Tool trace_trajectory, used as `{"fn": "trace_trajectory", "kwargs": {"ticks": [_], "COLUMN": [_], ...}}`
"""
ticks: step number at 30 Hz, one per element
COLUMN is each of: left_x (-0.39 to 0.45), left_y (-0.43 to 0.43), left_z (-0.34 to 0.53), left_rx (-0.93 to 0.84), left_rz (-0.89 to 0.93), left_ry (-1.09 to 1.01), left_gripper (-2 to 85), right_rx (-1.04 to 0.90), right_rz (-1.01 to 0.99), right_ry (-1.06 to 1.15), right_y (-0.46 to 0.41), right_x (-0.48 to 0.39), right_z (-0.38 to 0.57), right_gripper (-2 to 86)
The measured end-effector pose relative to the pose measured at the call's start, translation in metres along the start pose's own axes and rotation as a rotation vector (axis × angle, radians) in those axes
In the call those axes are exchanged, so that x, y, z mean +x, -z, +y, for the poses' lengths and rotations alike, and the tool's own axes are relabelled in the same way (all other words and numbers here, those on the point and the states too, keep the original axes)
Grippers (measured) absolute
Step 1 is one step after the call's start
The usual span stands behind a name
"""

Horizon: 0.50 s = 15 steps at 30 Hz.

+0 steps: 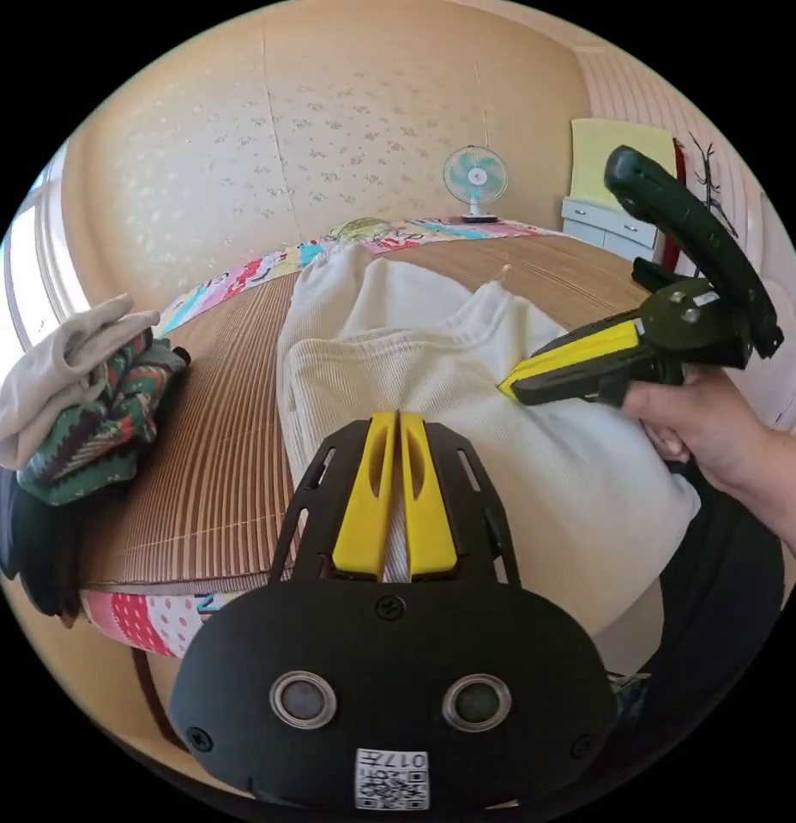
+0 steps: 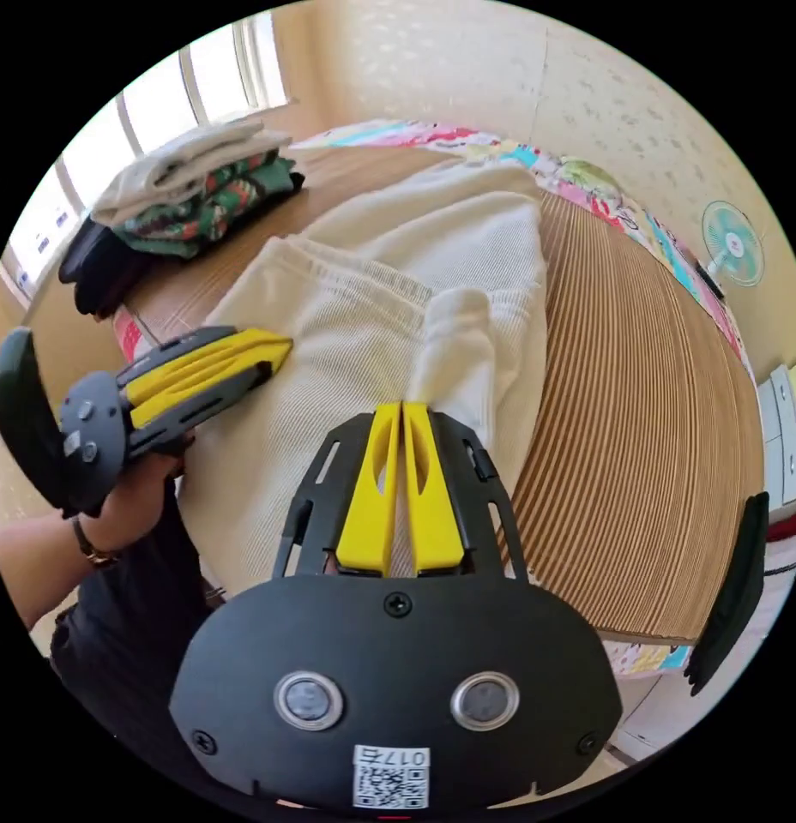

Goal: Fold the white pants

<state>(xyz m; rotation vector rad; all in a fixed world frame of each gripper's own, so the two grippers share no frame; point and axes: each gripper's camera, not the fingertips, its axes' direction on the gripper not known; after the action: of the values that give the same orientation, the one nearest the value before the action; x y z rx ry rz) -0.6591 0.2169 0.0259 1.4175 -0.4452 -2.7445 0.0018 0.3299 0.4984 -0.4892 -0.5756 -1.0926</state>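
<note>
Pinching white pants (image 1: 501,480) fabric, the left tongs (image 1: 396,420) press together, the right tongs (image 1: 509,386) just beside. Seen from the right tongs (image 2: 403,411), likewise clamped on a raised fold, the pants lie bunched on the bed (image 2: 638,429); folding looks barely half done.

white pants (image 1: 432,360), ribbed, partly folded, on mat
</note>
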Motion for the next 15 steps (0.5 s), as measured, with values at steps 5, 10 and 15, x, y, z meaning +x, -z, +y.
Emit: {"fn": "trace_trajectory", "kwargs": {"ticks": [5,10,15], "left_x": [0.024,-0.011,-0.036], "left_y": [0.012,0.055,0.056], "left_z": [-0.012,-0.04,-0.068], "left_rx": [-0.041,0.106,0.225], "left_rz": [-0.092,-0.049,0.132], "left_ry": [-0.055,0.126,0.079], "left_gripper": [-1.0,-1.0,-1.0], "right_rx": [0.024,0.055,0.102], "right_rz": [-0.006,-0.03,-0.045], "right_ry": [-0.003,-0.008,-0.024], "right_y": [0.002,0.005,0.011], "right_x": [-0.006,-0.007,-0.008], "right_z": [0.01,0.018,0.029], "right_gripper": [0.5,0.6,0.6]}}
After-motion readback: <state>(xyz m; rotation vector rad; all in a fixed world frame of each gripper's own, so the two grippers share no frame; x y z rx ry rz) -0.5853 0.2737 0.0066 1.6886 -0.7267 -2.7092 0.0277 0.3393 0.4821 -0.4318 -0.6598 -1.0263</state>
